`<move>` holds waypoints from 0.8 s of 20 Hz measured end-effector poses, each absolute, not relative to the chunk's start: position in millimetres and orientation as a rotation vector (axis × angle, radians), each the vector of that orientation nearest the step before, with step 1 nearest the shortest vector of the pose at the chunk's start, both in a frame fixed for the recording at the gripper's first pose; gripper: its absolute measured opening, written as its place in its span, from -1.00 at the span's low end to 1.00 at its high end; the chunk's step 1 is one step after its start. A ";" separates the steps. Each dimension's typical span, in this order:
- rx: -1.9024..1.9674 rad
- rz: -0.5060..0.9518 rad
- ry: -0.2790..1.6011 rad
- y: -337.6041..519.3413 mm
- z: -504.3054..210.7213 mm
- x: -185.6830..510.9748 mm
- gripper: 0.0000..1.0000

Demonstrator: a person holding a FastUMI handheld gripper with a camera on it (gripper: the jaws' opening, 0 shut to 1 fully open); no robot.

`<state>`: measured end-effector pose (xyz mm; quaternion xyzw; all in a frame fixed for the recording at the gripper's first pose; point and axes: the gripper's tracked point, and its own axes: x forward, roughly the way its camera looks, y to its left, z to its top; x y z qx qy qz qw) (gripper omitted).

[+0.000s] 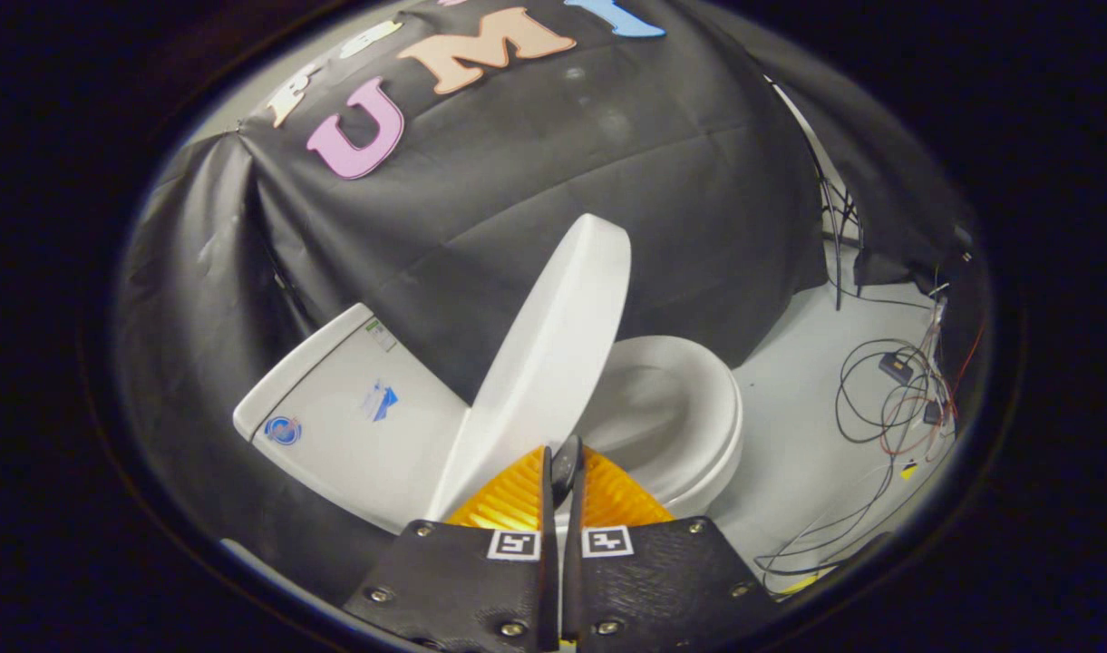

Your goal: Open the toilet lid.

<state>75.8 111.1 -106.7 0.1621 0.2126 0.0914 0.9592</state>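
Note:
A white toilet stands tilted in my view, its tank (335, 408) to the left and its bowl with the seat (689, 426) to the right. The toilet lid (553, 354) is raised off the seat and stands steeply, leaning toward the tank. My gripper (567, 458) is shut, its two fingers close together with only a thin slit between them. The fingertips (526, 481) sit right at the lid's lower edge, on the seat side. I cannot tell whether they touch it. The lid's hinge end is hidden behind the fingers.
Black cloth (535, 181) hangs close behind the toilet. To the right of the bowl lies light floor (807, 426) with loose cables and small boxes (898, 390) strewn over it.

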 end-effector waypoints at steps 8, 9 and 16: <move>0.274 0.201 0.385 130.1 -84.1 70.6 -0.95; 0.254 0.201 0.381 131.6 -82.3 69.7 -0.95; 0.179 0.227 0.332 150.9 -65.9 67.0 -0.95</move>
